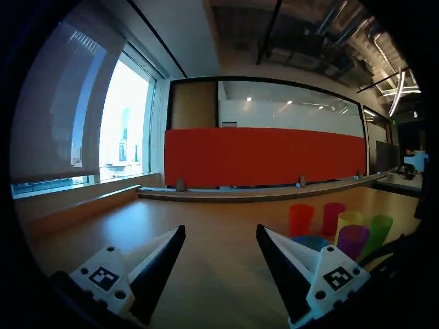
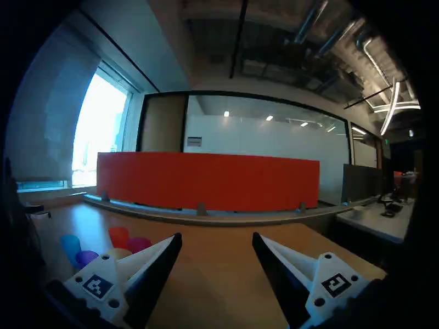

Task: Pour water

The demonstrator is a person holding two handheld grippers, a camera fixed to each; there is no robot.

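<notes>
Several coloured plastic cups stand in a cluster on the wooden desk: an orange cup (image 1: 300,219), a pink cup (image 1: 332,216), a yellow cup (image 1: 348,222), a green cup (image 1: 380,230), a purple cup (image 1: 352,240) and a blue cup (image 1: 310,242). They sit just beyond my left gripper's right finger. My left gripper (image 1: 220,236) is open and holds nothing. In the right gripper view the same cluster lies low at the left, with the blue cup (image 2: 70,246), the orange cup (image 2: 118,236) and the purple cup (image 2: 86,257). My right gripper (image 2: 216,241) is open too, with nothing between its fingers.
A red divider panel (image 1: 263,156) runs along the far edge of the wooden desk (image 1: 219,219). A bright window (image 1: 123,129) with a sill is at the left. Another desk with a monitor (image 2: 362,189) and clutter stands at the right.
</notes>
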